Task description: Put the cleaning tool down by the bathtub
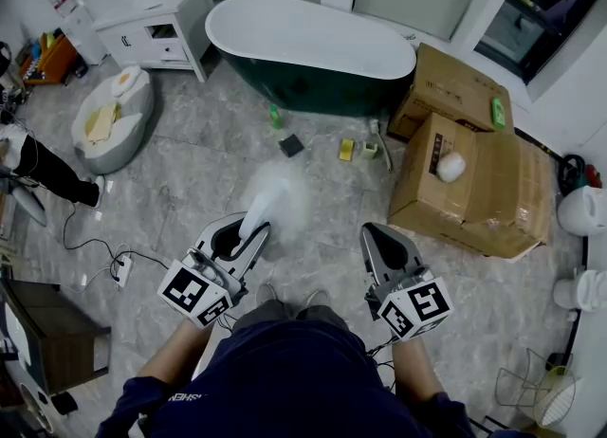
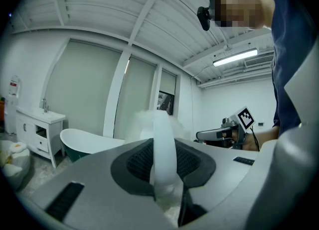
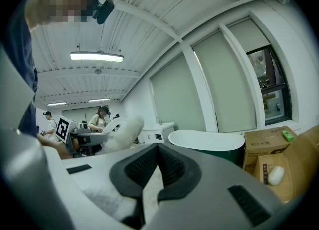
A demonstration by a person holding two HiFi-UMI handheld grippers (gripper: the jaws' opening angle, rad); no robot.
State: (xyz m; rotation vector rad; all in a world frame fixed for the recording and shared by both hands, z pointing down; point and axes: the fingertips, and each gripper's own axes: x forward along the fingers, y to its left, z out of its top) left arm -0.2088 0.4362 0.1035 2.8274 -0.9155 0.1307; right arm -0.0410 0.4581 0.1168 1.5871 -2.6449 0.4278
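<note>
The cleaning tool is a fluffy white duster on a white handle. My left gripper is shut on that handle, with the fluffy head sticking out ahead of the jaws over the floor. The duster also shows at the left of the right gripper view. My right gripper is held level beside the left one, its jaws together with nothing between them. The bathtub, white inside and dark green outside, stands across the floor ahead; the same bathtub shows beyond the right jaws.
Cardboard boxes are stacked to the right of the tub. A white vanity cabinet stands at its left. A black sponge, yellow items and a green bottle lie before the tub. Cables run at left.
</note>
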